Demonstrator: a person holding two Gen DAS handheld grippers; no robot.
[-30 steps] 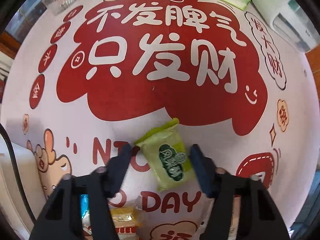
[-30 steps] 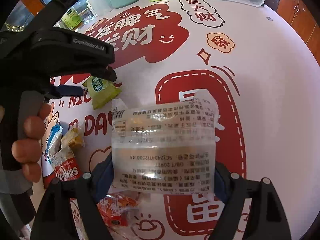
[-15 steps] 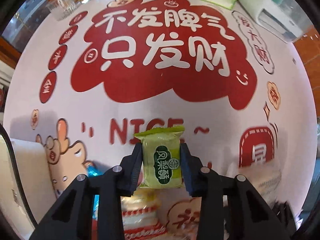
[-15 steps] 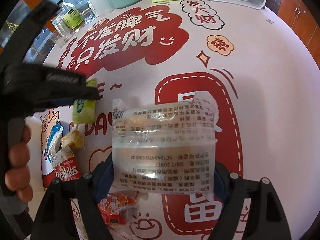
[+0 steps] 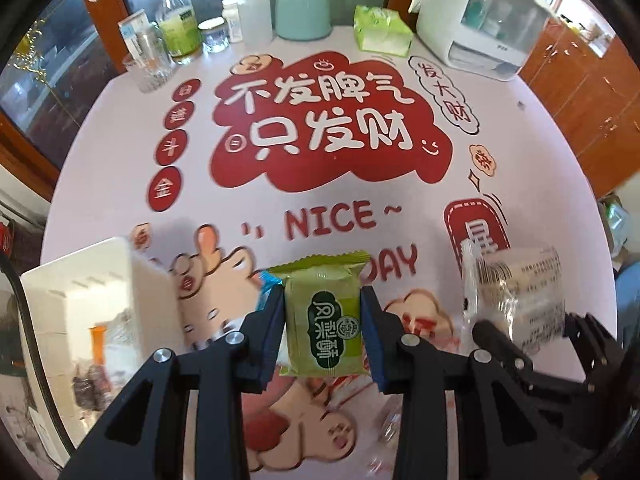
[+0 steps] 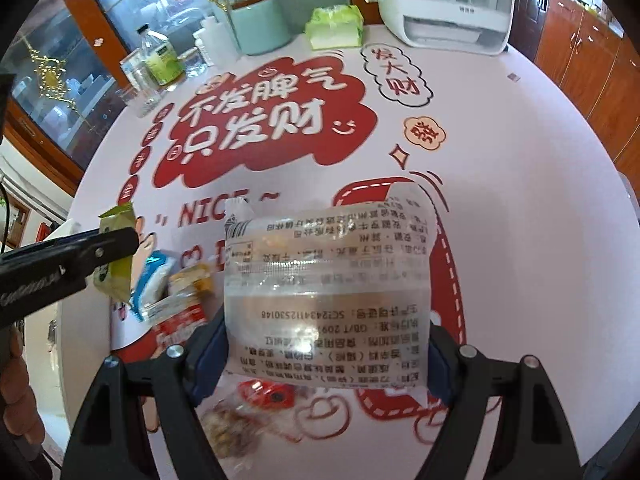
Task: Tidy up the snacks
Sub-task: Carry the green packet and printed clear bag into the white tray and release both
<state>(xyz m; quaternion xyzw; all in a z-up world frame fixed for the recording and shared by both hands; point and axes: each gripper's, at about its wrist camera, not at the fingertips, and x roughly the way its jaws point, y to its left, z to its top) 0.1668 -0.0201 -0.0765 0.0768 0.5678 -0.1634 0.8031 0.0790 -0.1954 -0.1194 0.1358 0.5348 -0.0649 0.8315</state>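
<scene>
My left gripper [image 5: 322, 324] is shut on a green snack packet [image 5: 324, 320] and holds it above the table, just right of a white bin [image 5: 92, 300]. The green packet also shows in the right wrist view [image 6: 114, 256], clamped by the left gripper. My right gripper [image 6: 326, 344] is shut on a clear wrapped snack with printed text [image 6: 326, 300], held above the table. That clear packet also shows at the right of the left wrist view [image 5: 516, 296]. Loose snacks lie below: a blue packet [image 6: 154, 280], a red packet [image 6: 176, 324] and a red wrapper [image 6: 268, 394].
The table has a white cloth with red print [image 5: 320, 128]. At its far edge stand a bottle [image 5: 178, 24], a glass [image 5: 148, 68], a teal jar [image 5: 302, 6], a green tissue pack [image 5: 382, 32] and a white appliance [image 5: 484, 20]. Wooden cabinets [image 5: 580, 92] are at the right.
My left gripper closed on the green packet, lifted it off the table and drew back toward the white bin. My right gripper rose slightly with the clear packet still held.
</scene>
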